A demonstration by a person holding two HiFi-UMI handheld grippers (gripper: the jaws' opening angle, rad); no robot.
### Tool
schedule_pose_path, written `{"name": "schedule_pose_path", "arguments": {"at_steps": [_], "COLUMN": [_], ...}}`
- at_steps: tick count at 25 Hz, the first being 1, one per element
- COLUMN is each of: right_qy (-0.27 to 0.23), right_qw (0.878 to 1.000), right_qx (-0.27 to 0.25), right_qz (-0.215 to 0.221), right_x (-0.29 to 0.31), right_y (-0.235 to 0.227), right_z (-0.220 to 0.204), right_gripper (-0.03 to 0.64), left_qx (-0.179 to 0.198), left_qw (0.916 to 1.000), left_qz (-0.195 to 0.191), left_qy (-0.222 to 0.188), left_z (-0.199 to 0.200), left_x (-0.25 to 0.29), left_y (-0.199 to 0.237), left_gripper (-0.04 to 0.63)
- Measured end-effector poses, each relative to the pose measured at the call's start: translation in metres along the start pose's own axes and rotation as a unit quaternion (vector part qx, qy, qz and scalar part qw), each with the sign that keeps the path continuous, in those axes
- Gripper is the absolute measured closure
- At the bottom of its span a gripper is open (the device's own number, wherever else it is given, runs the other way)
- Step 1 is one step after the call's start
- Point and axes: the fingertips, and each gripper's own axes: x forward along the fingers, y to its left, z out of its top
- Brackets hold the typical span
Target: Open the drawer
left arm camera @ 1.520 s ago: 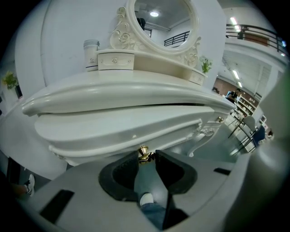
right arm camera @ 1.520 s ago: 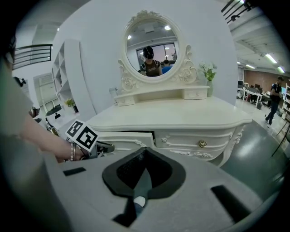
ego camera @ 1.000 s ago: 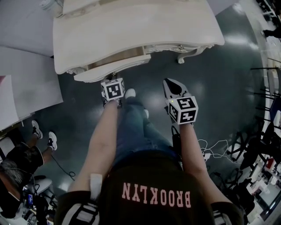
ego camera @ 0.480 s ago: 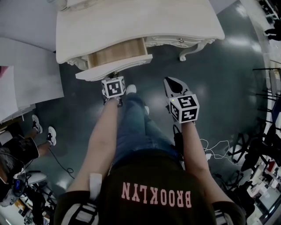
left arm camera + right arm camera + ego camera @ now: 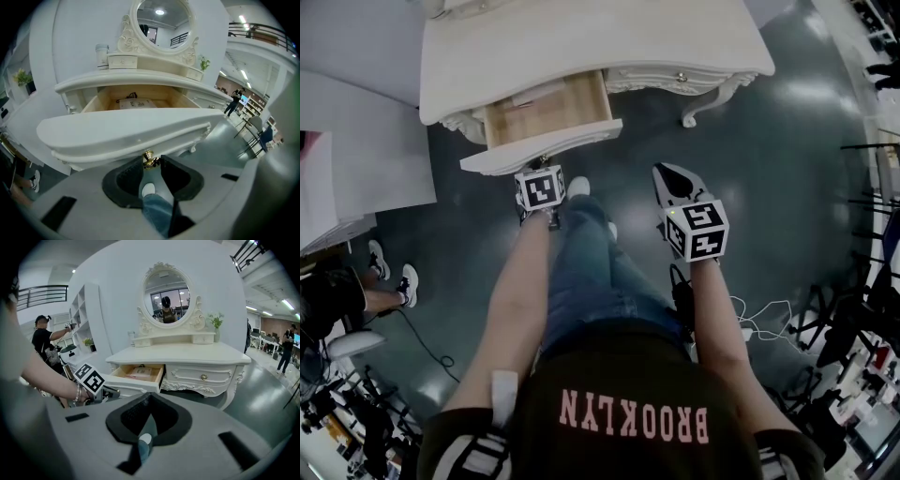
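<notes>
1. Wears a dark shirt (image 5: 628, 394) and jeans (image 5: 591, 272); stands with a white shoe (image 5: 577, 195) on the dark floor (image 5: 787, 187), both forearms stretched forward.
2. Pinches the gold knob (image 5: 149, 158) with the left tongs (image 5: 151, 164), their tips closed on it just under the curved drawer front.
3. Holds the right tongs (image 5: 152, 395) off to the right, clear of the furniture, tips together with nothing between them.
4. Finds the drawer (image 5: 546, 111) standing partway out of the left half of the white dressing table (image 5: 712, 89), with its wooden inside in view and a flat pale packet (image 5: 139, 372) lying on the bottom.
5. Leaves the second drawer (image 5: 201, 376), to the right of the open one, flush in the carved front.
6. Sees the tabletop (image 5: 628, 47) mostly bare, with an oval mirror (image 5: 167, 298) upright at the back, a potted plant (image 5: 215, 322) on its right and a white jar (image 5: 101, 55) on its left.
7. Catches, farther off at the left of the right gripper view, a person (image 5: 44, 341) standing beside white shelves.
</notes>
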Motion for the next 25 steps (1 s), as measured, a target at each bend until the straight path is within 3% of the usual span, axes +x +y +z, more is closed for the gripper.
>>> {"name": "schedule_pose_path", "arguments": {"at_steps": [11, 25], "right_qy": [0.003, 0.007], "right_qw": [1.0, 0.999], "right_qx": [0.009, 0.026], "right_qz": [0.011, 0.019], "right_x": [-0.016, -0.019], "right_y": [0.01, 0.028], "right_z": [-0.018, -0.039], "right_gripper": [0.62, 0.62], "left_qx": [0.003, 0.003], "left_qw": [1.0, 0.9999], "left_qz": [0.001, -0.004], "left_qy": [0.008, 0.014], "left_z": [-0.023, -0.025], "left_x": [-0.015, -0.017], "left_y": [-0.008, -0.01], "left_gripper": [0.482, 0.482]}}
